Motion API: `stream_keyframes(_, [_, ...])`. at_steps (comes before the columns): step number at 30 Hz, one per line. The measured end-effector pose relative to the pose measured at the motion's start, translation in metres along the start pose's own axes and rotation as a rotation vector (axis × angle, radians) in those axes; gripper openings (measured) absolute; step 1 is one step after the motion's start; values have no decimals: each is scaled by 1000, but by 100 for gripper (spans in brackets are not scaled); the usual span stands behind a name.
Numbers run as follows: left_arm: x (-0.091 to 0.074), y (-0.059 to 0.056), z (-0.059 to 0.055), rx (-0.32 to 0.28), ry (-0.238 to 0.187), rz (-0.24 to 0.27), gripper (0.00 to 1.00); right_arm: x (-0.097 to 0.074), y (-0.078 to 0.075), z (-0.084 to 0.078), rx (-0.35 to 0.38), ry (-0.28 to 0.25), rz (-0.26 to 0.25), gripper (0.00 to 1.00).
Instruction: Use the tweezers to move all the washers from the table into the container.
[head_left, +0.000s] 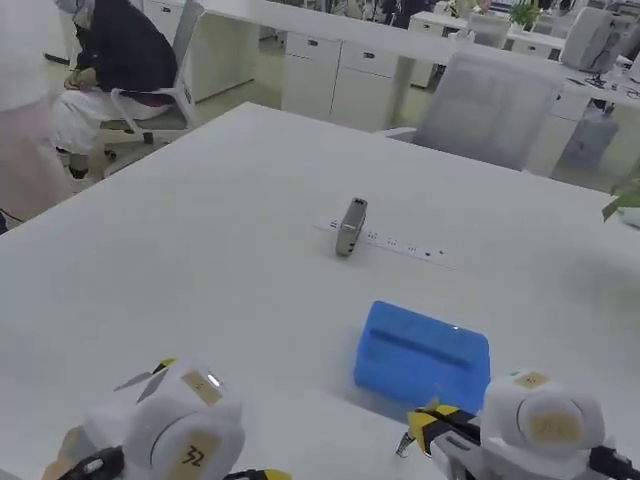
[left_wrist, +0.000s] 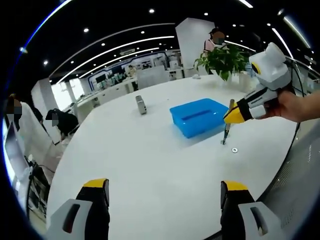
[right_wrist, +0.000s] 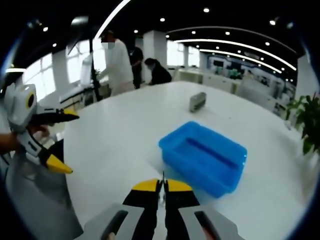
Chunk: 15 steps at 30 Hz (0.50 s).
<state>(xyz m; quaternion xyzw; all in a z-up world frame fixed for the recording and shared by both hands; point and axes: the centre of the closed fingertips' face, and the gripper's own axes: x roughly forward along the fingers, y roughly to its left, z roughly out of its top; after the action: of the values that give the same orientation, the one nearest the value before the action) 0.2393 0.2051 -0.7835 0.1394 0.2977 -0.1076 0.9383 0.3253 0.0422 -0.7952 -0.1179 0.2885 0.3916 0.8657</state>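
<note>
I am looking across a large open-plan office with ceiling spotlights, rows of white desks and grey chairs. A person (head_left: 115, 60) sits at the far left in the head view. My work surface is a broad white table (head_left: 200, 250). A blue rectangular container (head_left: 420, 355) rests on it, near the right gripper (right_wrist: 162, 187), whose jaws are pressed together on a pair of tweezers (left_wrist: 227, 125). The left gripper (left_wrist: 164, 184) has its jaws spread wide with nothing between them. A potted plant (left_wrist: 225, 60) stands at the table's far edge. A small grey block (head_left: 350, 227) stands upright further back, beside a line of small dark marks in the tabletop. One washer (left_wrist: 235, 149) lies on the table just beside the tweezers' tip, outside the container. The head view's lower edge cuts off both grippers, and I cannot make out whether the container holds anything.
</note>
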Motion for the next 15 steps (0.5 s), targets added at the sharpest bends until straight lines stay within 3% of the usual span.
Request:
stream_keyframes(5, [0, 0, 0, -5, -1, -1, 94, -9, -3, 16, 61, -41, 10, 0])
stream_keyframes(15, [-1, 1, 2, -11, -11, -1, 94, -21, -17, 60, 44, -126, -9, 0])
